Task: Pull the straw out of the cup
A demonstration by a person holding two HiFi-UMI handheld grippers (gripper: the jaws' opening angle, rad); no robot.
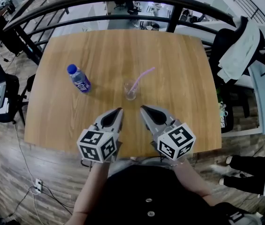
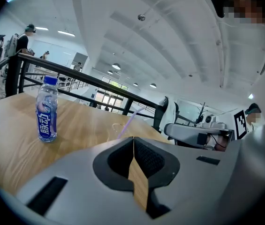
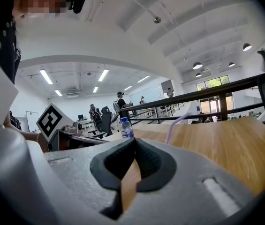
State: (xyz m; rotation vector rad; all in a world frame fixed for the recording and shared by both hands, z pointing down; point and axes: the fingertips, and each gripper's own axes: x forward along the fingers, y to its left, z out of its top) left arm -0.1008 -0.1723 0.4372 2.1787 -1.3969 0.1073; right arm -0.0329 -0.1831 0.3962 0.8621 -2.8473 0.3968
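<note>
Purple straw (image 1: 142,77) leans up-right from the cup (image 1: 131,90).

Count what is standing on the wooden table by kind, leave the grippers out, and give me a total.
plastic bottle with a blue cap: 1
clear cup: 1
purple straw, standing in the cup: 1
Total: 3
</note>
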